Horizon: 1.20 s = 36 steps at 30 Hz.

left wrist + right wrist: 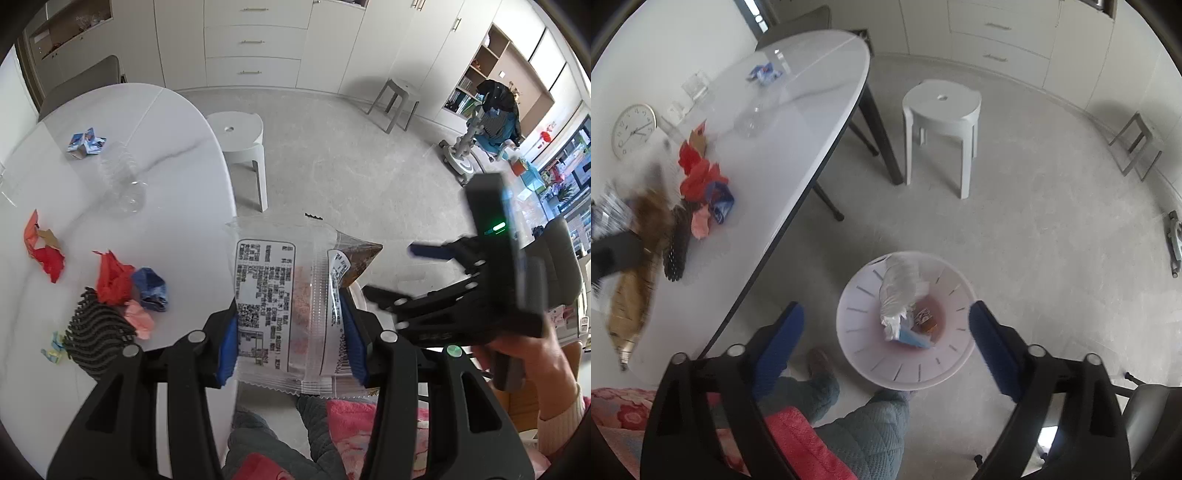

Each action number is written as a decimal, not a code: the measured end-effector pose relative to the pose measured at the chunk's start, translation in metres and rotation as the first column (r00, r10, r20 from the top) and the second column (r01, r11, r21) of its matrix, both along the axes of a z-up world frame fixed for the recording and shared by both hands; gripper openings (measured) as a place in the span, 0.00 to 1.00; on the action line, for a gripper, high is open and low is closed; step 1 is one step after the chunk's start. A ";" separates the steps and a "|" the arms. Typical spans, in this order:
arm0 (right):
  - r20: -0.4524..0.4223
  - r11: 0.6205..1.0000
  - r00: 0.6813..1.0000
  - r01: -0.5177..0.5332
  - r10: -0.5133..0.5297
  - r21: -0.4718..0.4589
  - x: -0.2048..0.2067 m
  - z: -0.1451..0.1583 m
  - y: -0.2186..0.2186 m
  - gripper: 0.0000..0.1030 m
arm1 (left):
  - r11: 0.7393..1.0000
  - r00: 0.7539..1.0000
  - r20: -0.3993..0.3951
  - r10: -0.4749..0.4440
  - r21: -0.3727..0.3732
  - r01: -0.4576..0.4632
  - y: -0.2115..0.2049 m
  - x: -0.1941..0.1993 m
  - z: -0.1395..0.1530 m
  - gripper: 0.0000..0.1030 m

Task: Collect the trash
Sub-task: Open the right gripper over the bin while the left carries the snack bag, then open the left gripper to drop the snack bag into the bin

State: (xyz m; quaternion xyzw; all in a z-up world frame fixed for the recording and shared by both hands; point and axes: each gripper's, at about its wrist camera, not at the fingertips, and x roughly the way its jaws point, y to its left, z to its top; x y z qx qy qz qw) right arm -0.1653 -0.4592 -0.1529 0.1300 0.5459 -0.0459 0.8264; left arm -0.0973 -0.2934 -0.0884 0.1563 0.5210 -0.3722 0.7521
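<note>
My left gripper (291,332) is shut on a clear snack wrapper (288,295) with printed labels, held just past the white table's (177,192) edge. My right gripper (886,328) is open and empty, hovering above a white trash bin (905,354) on the floor that holds crumpled plastic and wrappers. The right gripper also shows in the left wrist view (391,273), open. On the table lie red paper scraps (110,280), a blue wrapper (151,288), a pink scrap (138,317), black foam netting (96,336), a clear bottle (125,184) and a blue-white carton (86,142).
A white stool (942,122) stands on the floor beside the table. A grey stool (397,99) is by the cabinets. My legs (864,424) are below the grippers. A clock (633,129) leans at the table's far side.
</note>
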 end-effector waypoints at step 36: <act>0.172 0.995 0.985 0.009 0.009 -0.103 -0.008 0.074 -0.080 0.97 | 0.987 0.989 0.054 0.141 0.073 -0.145 -0.054 -0.025 -0.003 0.88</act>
